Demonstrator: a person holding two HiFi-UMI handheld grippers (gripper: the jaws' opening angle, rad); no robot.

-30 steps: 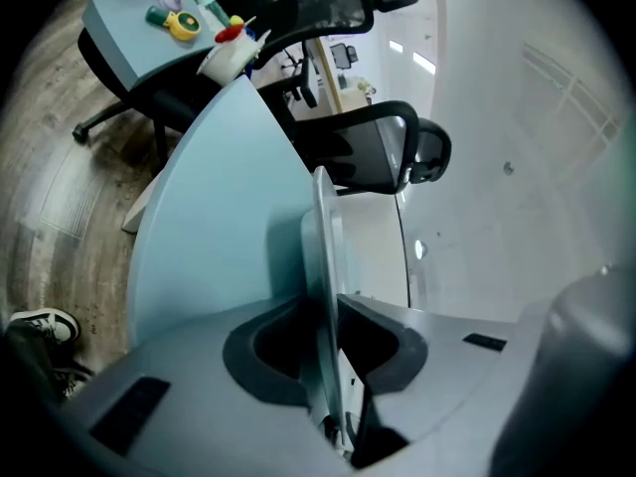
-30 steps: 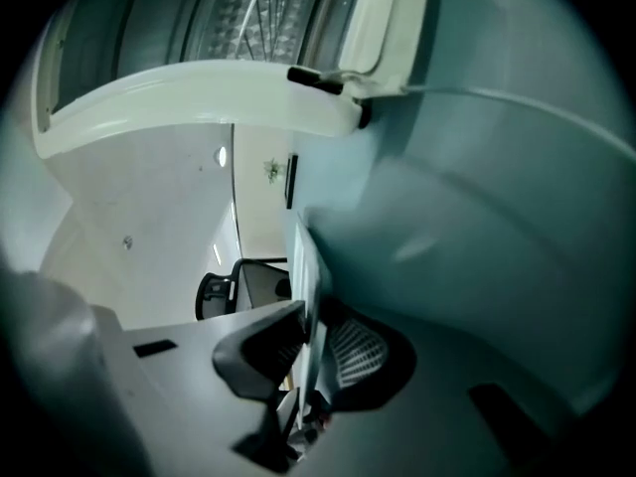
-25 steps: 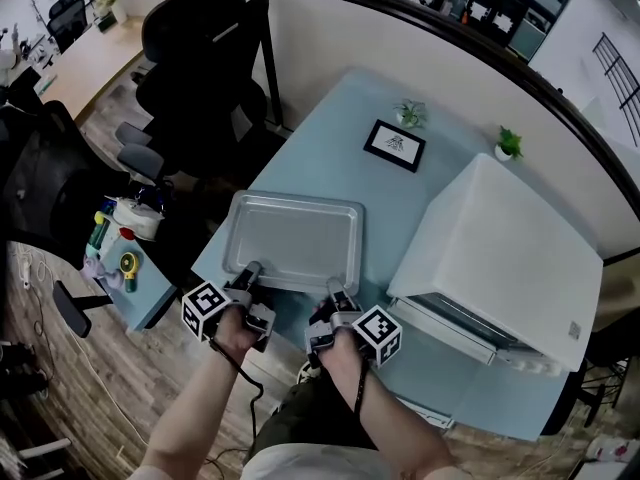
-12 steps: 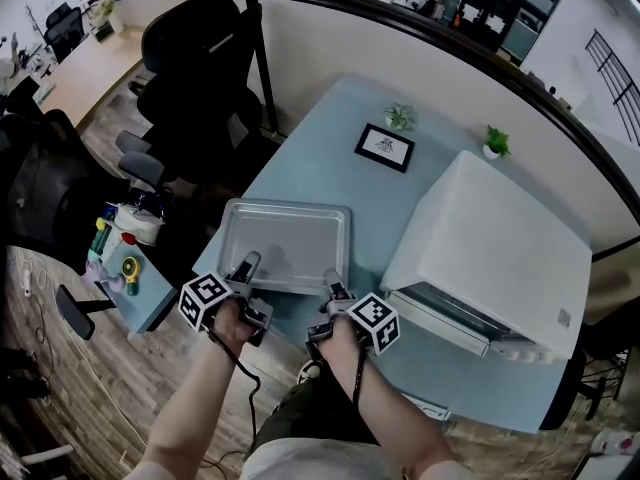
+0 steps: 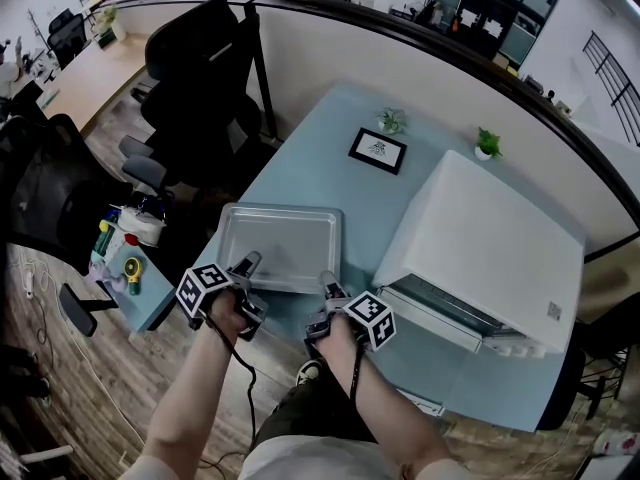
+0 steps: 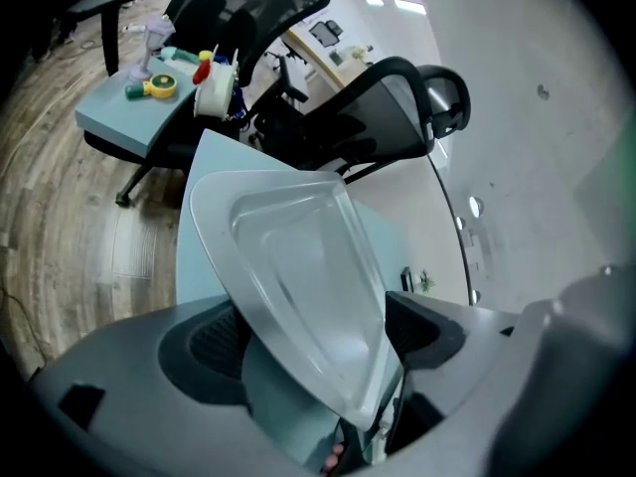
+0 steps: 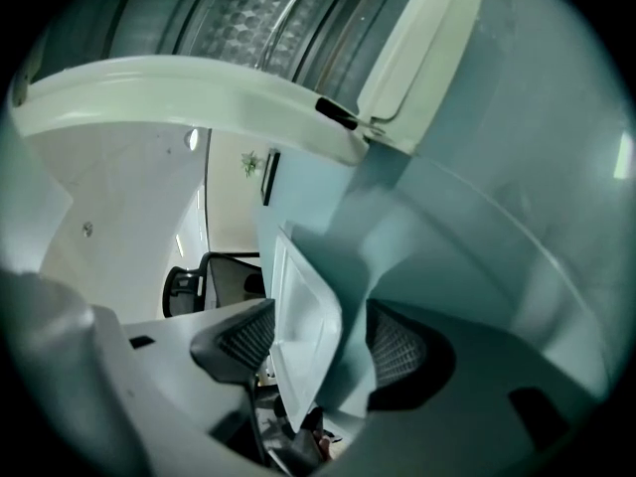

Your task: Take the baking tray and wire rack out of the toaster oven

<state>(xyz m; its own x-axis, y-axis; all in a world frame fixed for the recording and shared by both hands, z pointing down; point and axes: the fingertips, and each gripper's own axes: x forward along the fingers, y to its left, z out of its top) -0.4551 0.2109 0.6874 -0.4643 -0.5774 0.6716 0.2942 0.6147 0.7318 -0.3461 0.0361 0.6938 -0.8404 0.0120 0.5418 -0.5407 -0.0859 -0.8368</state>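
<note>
The silver baking tray (image 5: 280, 246) lies flat on the pale blue table (image 5: 320, 168), left of the white toaster oven (image 5: 480, 243). My left gripper (image 5: 245, 270) is at the tray's near left rim and my right gripper (image 5: 328, 288) at its near right corner. Both jaws are opening. In the left gripper view the tray (image 6: 298, 256) rim still lies between the spread jaws of the left gripper (image 6: 318, 331), free of the pads. In the right gripper view the tray (image 7: 303, 331) corner stands loose inside the right gripper (image 7: 318, 344). The wire rack (image 7: 248, 18) shows inside the oven.
The oven door (image 5: 440, 318) hangs open toward the table's near edge, right of my right hand. A framed picture (image 5: 377, 149) and two small plants (image 5: 392, 120) (image 5: 487, 144) stand at the back. A black office chair (image 5: 200, 58) and a cluttered side table (image 5: 125, 258) are at the left.
Both grippers have opened and let go of the tray's near rim. The tray stays flat on the table and the hands have hardly moved.
</note>
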